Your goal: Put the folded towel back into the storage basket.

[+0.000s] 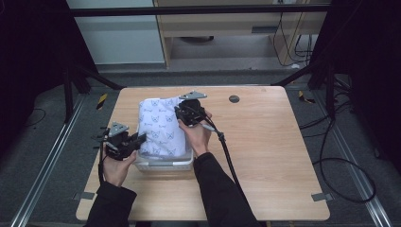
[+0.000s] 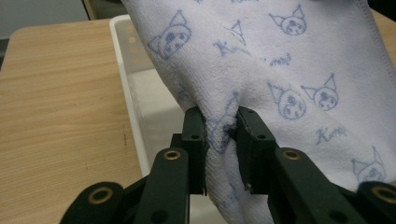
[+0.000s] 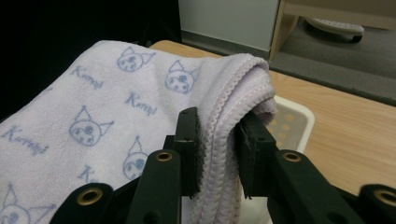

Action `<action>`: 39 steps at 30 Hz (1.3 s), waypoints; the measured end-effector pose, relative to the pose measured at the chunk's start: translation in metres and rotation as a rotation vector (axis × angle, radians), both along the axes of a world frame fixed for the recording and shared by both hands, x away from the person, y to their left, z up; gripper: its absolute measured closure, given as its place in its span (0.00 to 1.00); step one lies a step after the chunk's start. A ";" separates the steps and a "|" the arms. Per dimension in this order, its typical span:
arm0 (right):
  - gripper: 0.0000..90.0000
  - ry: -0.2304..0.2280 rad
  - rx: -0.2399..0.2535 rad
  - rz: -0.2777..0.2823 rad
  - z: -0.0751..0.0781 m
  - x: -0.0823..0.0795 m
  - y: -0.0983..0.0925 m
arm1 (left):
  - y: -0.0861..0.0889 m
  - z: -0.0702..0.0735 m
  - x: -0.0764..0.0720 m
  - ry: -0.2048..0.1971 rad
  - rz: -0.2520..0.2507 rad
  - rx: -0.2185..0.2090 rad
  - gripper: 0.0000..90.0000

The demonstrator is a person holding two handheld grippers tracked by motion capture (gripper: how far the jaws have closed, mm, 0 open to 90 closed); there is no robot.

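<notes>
Towel [image 1: 160, 126] in both grippers' fingers [image 2: 194, 135]

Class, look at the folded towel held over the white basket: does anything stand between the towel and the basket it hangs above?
Nothing visible does. The towel is pinched by the left tongs and the right tongs, and hangs directly over the white basket. The part of the basket floor that shows in the left gripper view looks bare.

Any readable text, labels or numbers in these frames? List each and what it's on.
"Kuromi": my best reading of the blue script repeated across the towel, between the printed cat-like faces; the letters are loose, so the ending is uncertain.
The same script in the left gripper view on the towel: partly folded and blurred, not fully readable.
Basket, table, both grippers: no text legible.
</notes>
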State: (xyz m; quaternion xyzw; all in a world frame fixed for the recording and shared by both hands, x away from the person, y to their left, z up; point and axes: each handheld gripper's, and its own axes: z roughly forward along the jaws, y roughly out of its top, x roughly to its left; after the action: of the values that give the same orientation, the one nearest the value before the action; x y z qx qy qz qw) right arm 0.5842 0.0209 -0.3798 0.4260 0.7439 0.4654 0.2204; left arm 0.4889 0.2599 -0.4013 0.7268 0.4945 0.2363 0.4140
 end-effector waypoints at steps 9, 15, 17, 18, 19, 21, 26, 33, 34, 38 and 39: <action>0.79 0.032 -0.014 -0.005 -0.018 0.006 0.001 | -0.005 -0.016 0.008 0.034 0.007 0.048 0.82; 0.79 0.056 -0.022 -0.013 -0.028 0.009 0.001 | -0.008 -0.024 0.011 0.057 0.004 0.080 0.81; 0.79 0.059 -0.031 -0.013 -0.032 0.010 0.002 | -0.009 -0.026 0.012 0.060 0.007 0.084 0.81; 0.78 0.060 -0.040 -0.014 -0.035 0.011 0.003 | -0.009 -0.027 0.013 0.063 0.008 0.088 0.81; 0.78 0.060 -0.040 -0.014 -0.035 0.011 0.003 | -0.009 -0.028 0.013 0.066 0.010 0.087 0.81; 0.77 0.059 -0.046 -0.016 -0.037 0.011 0.003 | -0.009 -0.029 0.015 0.070 0.009 0.096 0.81; 0.68 0.075 -0.075 -0.015 -0.041 0.015 0.003 | -0.011 -0.032 0.017 0.075 0.033 0.135 0.71; 0.57 0.062 -0.095 0.003 -0.039 0.014 -0.004 | -0.011 -0.025 0.012 0.027 0.040 0.114 0.64; 0.56 0.054 -0.095 0.003 -0.038 0.013 -0.005 | -0.012 -0.024 0.011 0.023 0.036 0.112 0.64; 0.49 0.016 -0.084 0.003 -0.030 0.005 -0.015 | -0.013 -0.017 0.006 0.002 0.018 0.094 0.63; 0.45 0.007 -0.070 0.002 -0.027 0.002 -0.020 | -0.014 -0.015 0.004 -0.006 0.014 0.079 0.62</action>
State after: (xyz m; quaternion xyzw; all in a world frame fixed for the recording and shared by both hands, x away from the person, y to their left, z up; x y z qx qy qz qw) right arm 0.5861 0.0007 -0.4071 0.4189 0.7608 0.4379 0.2321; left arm 0.4933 0.2462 -0.4166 0.7384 0.4888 0.2607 0.3845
